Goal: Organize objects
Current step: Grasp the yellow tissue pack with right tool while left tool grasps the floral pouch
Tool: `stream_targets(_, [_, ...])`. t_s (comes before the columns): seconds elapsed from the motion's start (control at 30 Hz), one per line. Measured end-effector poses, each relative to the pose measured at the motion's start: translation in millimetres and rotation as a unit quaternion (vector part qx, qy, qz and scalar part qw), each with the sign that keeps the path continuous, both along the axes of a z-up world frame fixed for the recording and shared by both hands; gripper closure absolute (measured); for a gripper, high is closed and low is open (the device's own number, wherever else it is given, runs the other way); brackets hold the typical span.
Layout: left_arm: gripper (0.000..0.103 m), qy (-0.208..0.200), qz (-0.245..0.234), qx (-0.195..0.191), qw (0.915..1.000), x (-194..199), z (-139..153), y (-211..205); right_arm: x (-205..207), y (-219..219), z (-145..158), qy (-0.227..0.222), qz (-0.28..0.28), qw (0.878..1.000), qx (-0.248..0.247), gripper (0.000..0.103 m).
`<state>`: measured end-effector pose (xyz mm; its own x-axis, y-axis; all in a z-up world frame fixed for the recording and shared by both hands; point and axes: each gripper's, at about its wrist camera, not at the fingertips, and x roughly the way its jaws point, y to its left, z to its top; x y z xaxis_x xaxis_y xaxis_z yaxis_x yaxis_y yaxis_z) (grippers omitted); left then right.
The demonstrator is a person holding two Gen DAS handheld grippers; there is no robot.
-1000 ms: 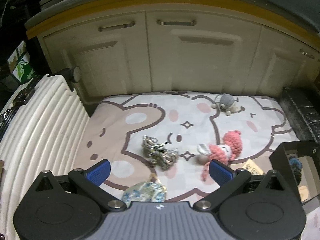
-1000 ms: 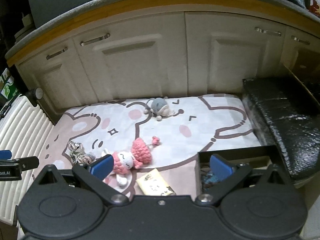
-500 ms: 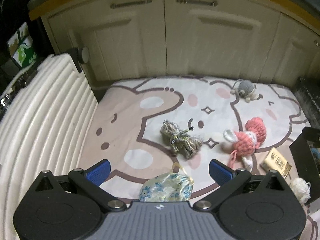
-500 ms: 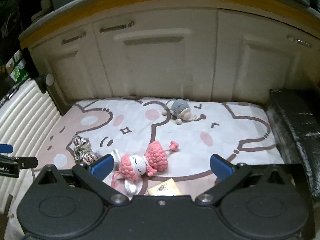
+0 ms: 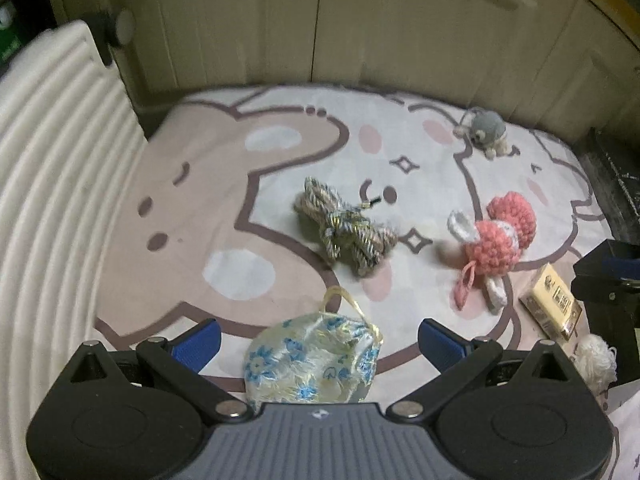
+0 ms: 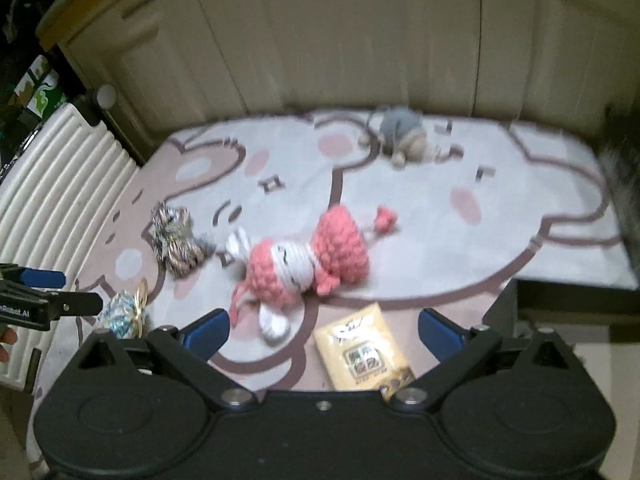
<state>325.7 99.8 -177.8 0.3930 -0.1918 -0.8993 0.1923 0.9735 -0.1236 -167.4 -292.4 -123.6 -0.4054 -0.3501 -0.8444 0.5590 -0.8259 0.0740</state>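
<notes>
Evidently soft and light, the floral pouch [image 5: 314,356] lay between the left gripper [image 5: 319,334] jaws, spread wide; best pinched mid-body. Right gripper [image 6: 323,328] jaws also wide.

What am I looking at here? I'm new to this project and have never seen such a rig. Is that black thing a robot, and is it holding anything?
There is no robot. A person holds a hand-held gripper in each hand, and each gripper carries a wide-angle camera looking forward along its two blue-tipped jaws. One picture is from the left gripper, the other from the right gripper; the black shape at the bottom of each is the tool itself.

Both look down on a cartoon-print mat in front of cream cabinets. On it lie a floral pouch, a bundle of cord, a pink crochet doll, a grey crochet toy and a yellow packet.

Nothing is held: both pairs of jaws stand open. The pouch sits between the left jaws, the packet between the right ones.
</notes>
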Motion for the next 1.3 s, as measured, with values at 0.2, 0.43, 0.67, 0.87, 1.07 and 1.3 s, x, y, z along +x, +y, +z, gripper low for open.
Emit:
stream_targets(0.2, [0.0, 0.031, -0.005, -0.02, 0.9993, 11.6, -22.7, 9.6, -12.2, -5.4, -19.8, -0.042, -0.01, 0.999, 0.008, 0.013])
stream_targets(0.43, [0.0, 0.072, -0.008, -0.056, 0.9958, 19.6, -42.9, 18.1, -19.1, -12.5, -35.5, -0.037, -0.035, 0.998, 0.041, 0.01])
stream_targets(0.67, [0.0, 0.114, -0.026, -0.062, 0.9912, 15.0, -54.1, 11.3, -20.1, -14.3, -45.1, -0.077, -0.034, 0.995, 0.049, 0.01])
stream_targets(0.87, [0.0, 0.147, -0.046, -0.081, 0.9846, 6.8, -52.4, 4.7, -17.1, -21.3, -45.4, -0.1, -0.035, 0.993, 0.047, 0.017])
stream_targets(1.07, [0.001, 0.134, -0.06, -0.045, 0.9881, 7.5, -49.3, 0.1, -18.0, -22.8, -53.7, -0.098, -0.046, 0.991, 0.073, 0.029])
stream_targets(1.3, [0.007, 0.128, -0.058, 0.003, 0.99, 14.3, -59.7, 1.3, -19.1, -23.7, -59.4, -0.1, -0.053, 0.989, 0.094, 0.037])
